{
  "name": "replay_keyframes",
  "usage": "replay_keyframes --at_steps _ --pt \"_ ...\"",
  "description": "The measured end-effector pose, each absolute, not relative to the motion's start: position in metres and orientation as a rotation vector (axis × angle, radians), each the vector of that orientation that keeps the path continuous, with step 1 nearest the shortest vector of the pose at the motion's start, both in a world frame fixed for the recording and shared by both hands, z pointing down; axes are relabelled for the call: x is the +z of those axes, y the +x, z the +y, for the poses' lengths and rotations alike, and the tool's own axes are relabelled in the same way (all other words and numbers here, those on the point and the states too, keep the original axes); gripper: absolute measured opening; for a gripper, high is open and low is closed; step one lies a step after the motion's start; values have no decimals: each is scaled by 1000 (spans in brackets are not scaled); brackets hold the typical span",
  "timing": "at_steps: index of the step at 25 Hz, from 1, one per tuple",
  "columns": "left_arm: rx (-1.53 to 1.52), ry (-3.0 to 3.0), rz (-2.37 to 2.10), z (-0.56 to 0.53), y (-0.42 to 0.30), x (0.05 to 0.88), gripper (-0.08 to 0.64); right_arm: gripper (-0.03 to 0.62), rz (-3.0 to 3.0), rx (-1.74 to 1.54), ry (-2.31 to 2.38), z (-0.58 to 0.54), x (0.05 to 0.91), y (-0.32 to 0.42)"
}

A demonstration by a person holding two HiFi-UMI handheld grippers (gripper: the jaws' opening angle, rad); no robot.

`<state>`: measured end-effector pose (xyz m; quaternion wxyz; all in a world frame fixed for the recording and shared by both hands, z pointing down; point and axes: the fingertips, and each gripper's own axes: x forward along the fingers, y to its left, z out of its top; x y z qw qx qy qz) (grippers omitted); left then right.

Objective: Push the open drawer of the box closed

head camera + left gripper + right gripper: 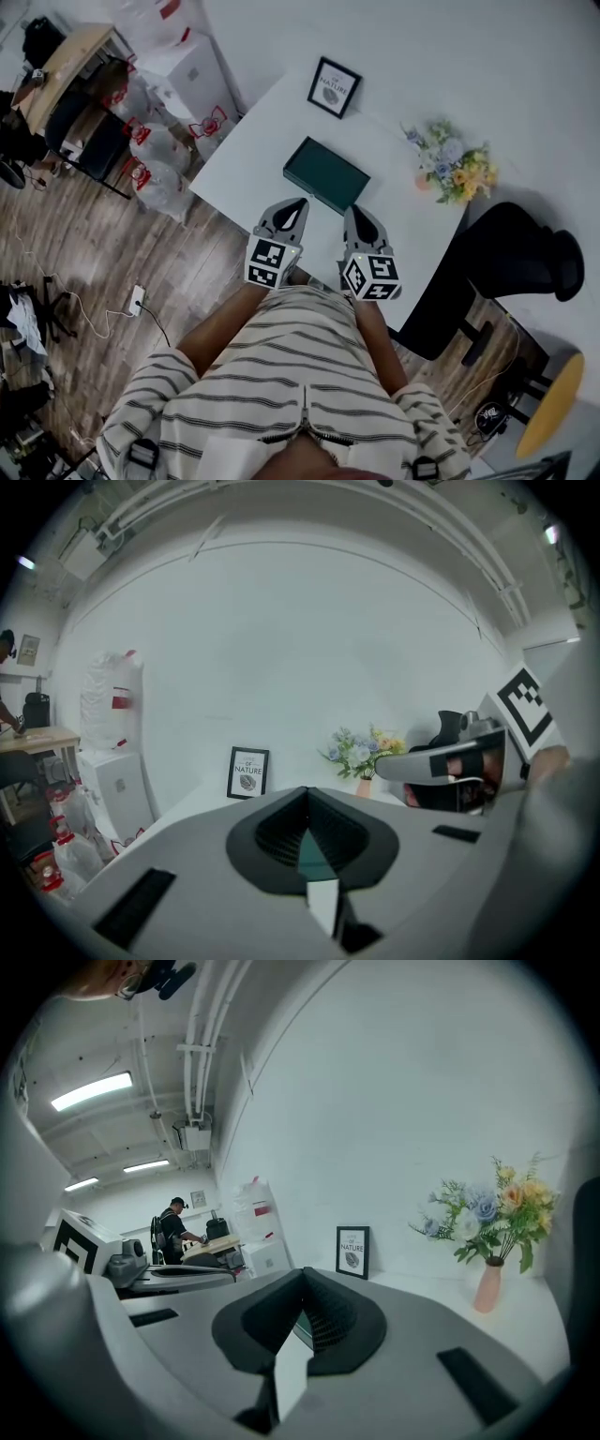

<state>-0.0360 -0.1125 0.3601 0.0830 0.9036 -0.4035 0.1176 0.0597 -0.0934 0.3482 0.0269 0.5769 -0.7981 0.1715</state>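
Note:
A flat dark green box (326, 173) lies on the white table (272, 122), a little beyond both grippers. From above I cannot tell whether its drawer stands out. My left gripper (298, 202) is near the box's front left corner, and my right gripper (354, 211) sits just short of its front right corner. Neither one touches the box. Both are shut with their jaws meeting and nothing held. In the left gripper view only a sliver of the green box (314, 853) shows past the shut left gripper (306, 794). The right gripper (302, 1274) likewise hides most of the box (300, 1329).
A framed picture (334, 87) stands at the table's far edge and a vase of flowers (455, 172) at its right. A black chair (511, 253) sits right of the table, a yellow stool (553, 403) further right. Bags (155, 155) lie on the floor at left. A person (173, 1232) works at a distant desk.

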Motion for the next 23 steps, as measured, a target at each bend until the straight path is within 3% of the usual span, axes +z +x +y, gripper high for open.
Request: replay_keyframes --at_steps 23 --pt "315 2734 -1247 -115 -32 344 2 0 -2511 488 1773 -97 344 67"
